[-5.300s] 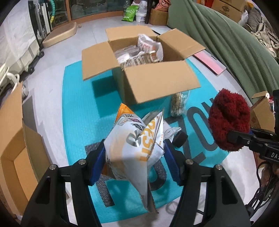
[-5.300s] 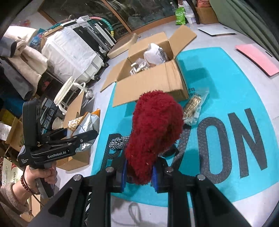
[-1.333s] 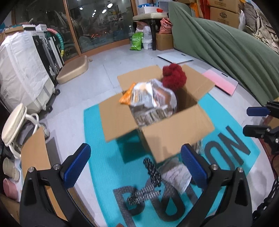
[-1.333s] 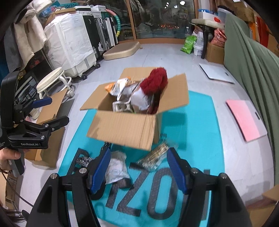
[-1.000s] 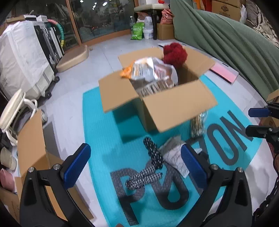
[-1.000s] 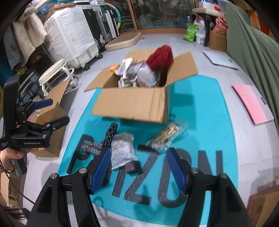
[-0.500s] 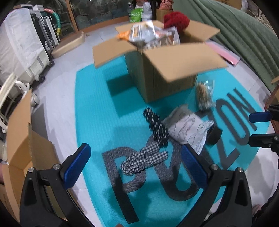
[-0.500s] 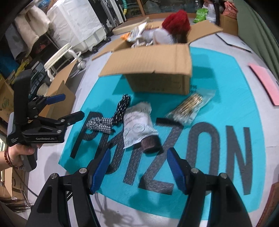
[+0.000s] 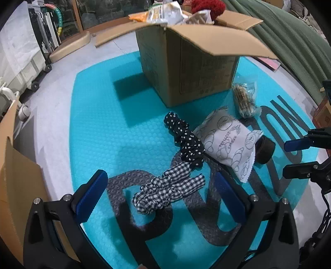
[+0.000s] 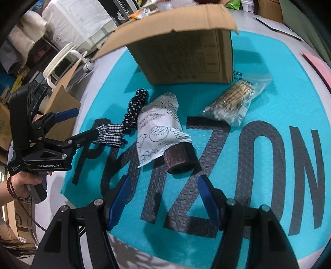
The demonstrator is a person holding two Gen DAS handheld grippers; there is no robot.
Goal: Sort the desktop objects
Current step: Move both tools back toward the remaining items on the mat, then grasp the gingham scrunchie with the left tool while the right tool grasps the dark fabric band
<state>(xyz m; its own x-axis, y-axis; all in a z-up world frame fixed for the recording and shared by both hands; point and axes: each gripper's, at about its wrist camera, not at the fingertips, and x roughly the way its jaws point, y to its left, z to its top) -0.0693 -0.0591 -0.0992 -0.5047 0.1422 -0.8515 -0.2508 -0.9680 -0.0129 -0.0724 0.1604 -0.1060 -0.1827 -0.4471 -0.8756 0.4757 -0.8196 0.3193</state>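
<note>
Left wrist view: black-and-white gingham fabric scrunchie (image 9: 168, 191) on the teal foam mat (image 9: 99, 132) near its front edge, touching a black polka-dot scrunchie (image 9: 185, 139); beside these, a white printed paper packet (image 9: 229, 147). Left gripper (image 9: 160, 195) wide open, empty, above the gingham. Right gripper (image 10: 163, 201) open, empty, near a dark brown roll (image 10: 180, 158). Brown cardboard box (image 9: 190, 68) toward the far edge.

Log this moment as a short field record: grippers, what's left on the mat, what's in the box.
left gripper: jaws open, empty, over gingham scrunchie
right gripper: jaws open, empty, near brown roll
on teal mat: polka-dot scrunchie, white printed packet, clear bag of sticks
cardboard box: heaped with snack bags, red fuzzy item
</note>
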